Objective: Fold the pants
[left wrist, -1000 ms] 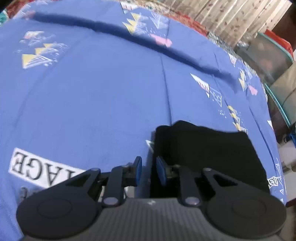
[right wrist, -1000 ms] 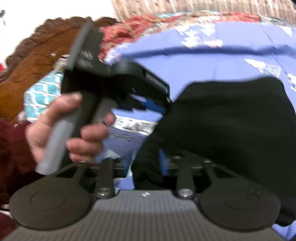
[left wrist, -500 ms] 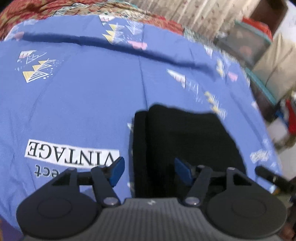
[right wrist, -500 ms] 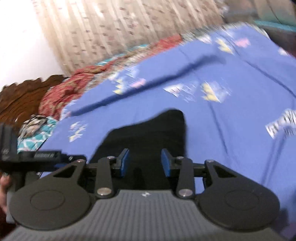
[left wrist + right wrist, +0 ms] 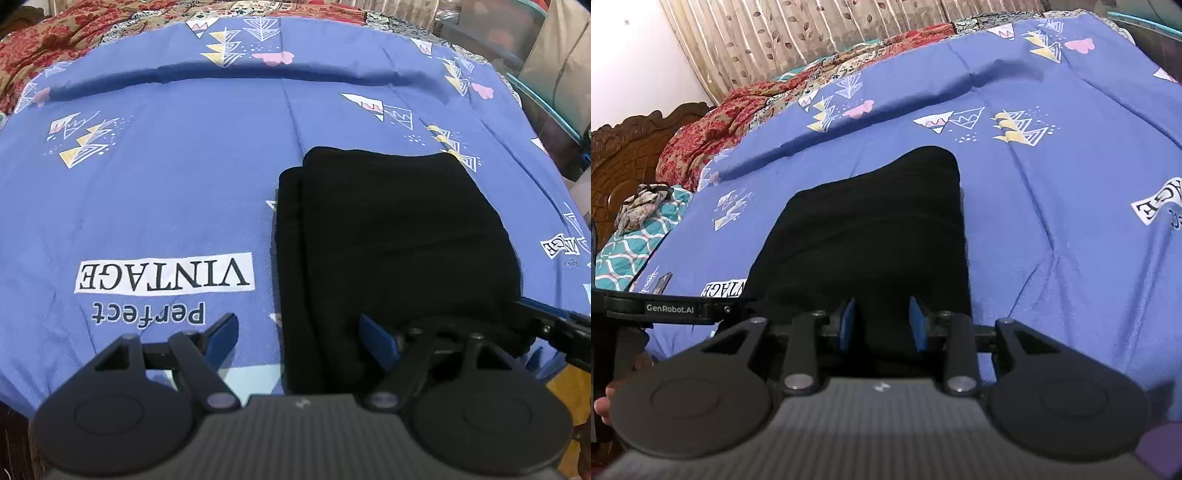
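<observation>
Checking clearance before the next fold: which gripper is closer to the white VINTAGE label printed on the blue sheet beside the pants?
Left. The left gripper hangs beside the white VINTAGE label; the right gripper is over the folded black pants, farther off.

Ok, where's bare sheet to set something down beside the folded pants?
Wide bare sheet lies left of the pants, above the VINTAGE print. Also beyond them, up to the crease. The right side is narrow.

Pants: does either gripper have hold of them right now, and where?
Neither does. The left gripper has just been opening and stands wide over the near edge of the folded black pants. The right gripper is open too, its pads apart above the fabric.
</observation>
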{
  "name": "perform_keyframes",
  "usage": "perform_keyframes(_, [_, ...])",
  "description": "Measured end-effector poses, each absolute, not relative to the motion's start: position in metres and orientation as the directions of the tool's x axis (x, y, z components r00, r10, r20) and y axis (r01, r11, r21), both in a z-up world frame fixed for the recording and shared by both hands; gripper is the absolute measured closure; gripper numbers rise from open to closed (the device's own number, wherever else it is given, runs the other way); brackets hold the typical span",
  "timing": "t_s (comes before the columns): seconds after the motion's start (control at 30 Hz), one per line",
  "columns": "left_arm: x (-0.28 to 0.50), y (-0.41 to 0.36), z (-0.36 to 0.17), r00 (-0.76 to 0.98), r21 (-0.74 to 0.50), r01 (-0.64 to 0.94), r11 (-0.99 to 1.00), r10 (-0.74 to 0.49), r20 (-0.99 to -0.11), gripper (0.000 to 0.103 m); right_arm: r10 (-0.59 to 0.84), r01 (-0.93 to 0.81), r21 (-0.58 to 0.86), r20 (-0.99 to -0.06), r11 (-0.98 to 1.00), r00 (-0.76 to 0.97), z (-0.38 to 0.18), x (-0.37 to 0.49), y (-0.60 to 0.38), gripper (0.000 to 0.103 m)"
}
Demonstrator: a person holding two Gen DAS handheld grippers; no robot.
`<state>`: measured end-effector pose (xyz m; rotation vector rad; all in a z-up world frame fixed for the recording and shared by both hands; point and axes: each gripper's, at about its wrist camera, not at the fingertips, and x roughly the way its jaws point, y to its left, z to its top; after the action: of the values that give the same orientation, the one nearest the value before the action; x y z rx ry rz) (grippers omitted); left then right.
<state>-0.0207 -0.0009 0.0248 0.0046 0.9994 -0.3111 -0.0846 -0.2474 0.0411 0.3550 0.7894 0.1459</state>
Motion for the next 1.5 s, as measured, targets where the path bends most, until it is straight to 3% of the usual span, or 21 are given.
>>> perform_keyframes(0.27, [-0.028, 0.001, 0.030, 0.512, -0.122, 0.258, 0.958, -0.242, -0.824, 0.028, 0.247, 0.004, 0.365, -0.639, 0.931, 0.729, 0.050, -0.085, -0.254, 0.066])
perform_keyframes(0.67, [-0.043, 0.006, 0.042, 0.520, -0.150, 0.280, 0.948, -0.281, -0.807, 0.027, 0.223, 0.037, 0.380, -0.618, 0.924, 0.754, 0.058, -0.090, -0.257, 0.053])
perform_keyframes(1.5, [-0.081, 0.010, 0.047, 0.539, -0.184, 0.308, 0.933, -0.331, -0.775, 0.015, 0.298, 0.007, 0.435, -0.628, 0.900, 0.719, 0.059, -0.110, -0.229, 0.052])
